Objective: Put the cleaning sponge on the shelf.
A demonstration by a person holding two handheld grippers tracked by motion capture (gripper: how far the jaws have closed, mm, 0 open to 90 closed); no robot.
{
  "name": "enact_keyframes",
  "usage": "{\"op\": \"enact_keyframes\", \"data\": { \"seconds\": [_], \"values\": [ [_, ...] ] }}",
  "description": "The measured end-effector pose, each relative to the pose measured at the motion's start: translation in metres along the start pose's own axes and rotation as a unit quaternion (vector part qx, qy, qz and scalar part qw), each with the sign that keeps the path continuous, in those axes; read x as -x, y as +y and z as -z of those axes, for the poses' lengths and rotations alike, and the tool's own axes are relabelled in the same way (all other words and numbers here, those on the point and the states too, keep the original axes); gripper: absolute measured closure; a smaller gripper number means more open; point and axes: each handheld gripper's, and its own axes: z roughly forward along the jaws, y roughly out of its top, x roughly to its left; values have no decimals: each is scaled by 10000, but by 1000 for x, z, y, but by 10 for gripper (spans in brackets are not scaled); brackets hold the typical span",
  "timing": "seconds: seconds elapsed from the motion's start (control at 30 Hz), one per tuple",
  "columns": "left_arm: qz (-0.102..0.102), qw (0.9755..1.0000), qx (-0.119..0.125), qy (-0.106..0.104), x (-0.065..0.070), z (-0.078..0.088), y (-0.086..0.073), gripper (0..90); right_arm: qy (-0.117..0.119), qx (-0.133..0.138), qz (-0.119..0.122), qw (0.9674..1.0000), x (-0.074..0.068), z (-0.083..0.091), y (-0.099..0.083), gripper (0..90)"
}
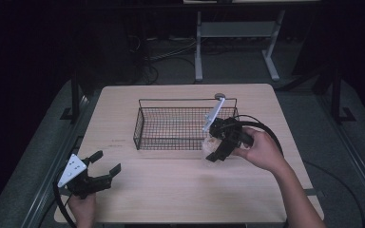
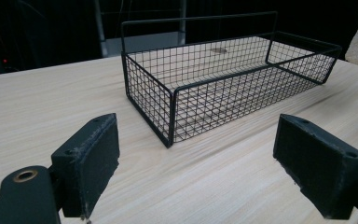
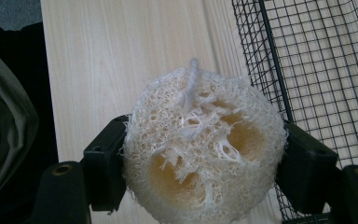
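A pale, fibrous loofah sponge [image 3: 203,149] with two round holes sits between the jaws of my right gripper [image 3: 204,161], which is shut on it. In the high view the right gripper [image 1: 215,147] holds the loofah [image 1: 210,144] at the front right corner of the black wire basket [image 1: 145,124], just outside its rim. The basket's inside looks bare. My left gripper [image 1: 105,163] hovers open at the table's front left, nothing between its pads [image 2: 92,161], facing the basket [image 2: 168,100].
The basket stands mid-table on a light wooden table [image 1: 171,185]. A small round grey disc [image 1: 220,96] lies behind the basket. Table legs and cables [image 1: 171,52] fill the dark floor beyond. A black cable [image 1: 261,127] loops from the right gripper.
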Motion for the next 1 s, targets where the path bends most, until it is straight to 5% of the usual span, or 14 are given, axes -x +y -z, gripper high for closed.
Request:
{"op": "enact_keyframes", "data": {
  "seconds": [1.0],
  "values": [
    [28, 10000, 16, -2, -1, 1, 0, 138, 35, 95, -81, 9999, 29, 7, 25, 272]
  ]
}}
